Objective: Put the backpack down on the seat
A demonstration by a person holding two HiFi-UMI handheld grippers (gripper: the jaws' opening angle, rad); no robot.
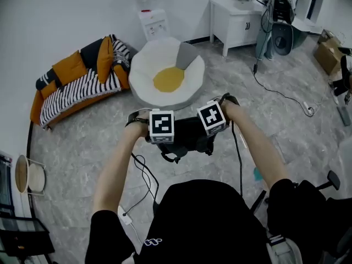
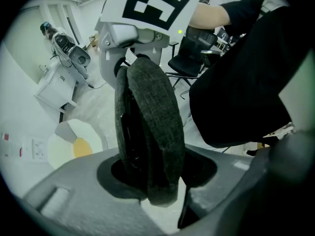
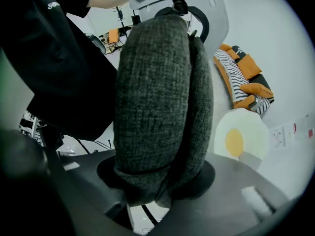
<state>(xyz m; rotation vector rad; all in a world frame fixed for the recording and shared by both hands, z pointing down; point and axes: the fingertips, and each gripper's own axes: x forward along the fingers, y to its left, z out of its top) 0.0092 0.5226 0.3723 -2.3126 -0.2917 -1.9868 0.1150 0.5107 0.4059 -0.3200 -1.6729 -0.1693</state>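
Observation:
I hold a dark grey backpack point(image 1: 187, 136) up over the grey floor, between both grippers. My left gripper point(image 1: 162, 138) points down and is shut on a padded grey strap point(image 2: 147, 132) that runs between its jaws point(image 2: 157, 191). My right gripper point(image 1: 212, 131) also points down, shut on a wider padded strap point(image 3: 157, 107) that fills its jaws point(image 3: 147, 191). The seat, a white fried-egg-shaped cushion chair point(image 1: 168, 73) with a yellow centre, stands on the floor beyond the bag, apart from it; it also shows in the left gripper view point(image 2: 74, 144) and the right gripper view point(image 3: 241, 139).
An orange and striped sofa point(image 1: 77, 84) lies left of the seat. A white cabinet point(image 1: 236, 21) and a white dispenser point(image 1: 153, 18) stand by the far wall. Cables point(image 1: 280, 95) trail on the floor to the right, near a cardboard box point(image 1: 329, 54). A round wire stand point(image 1: 30, 175) is at far left.

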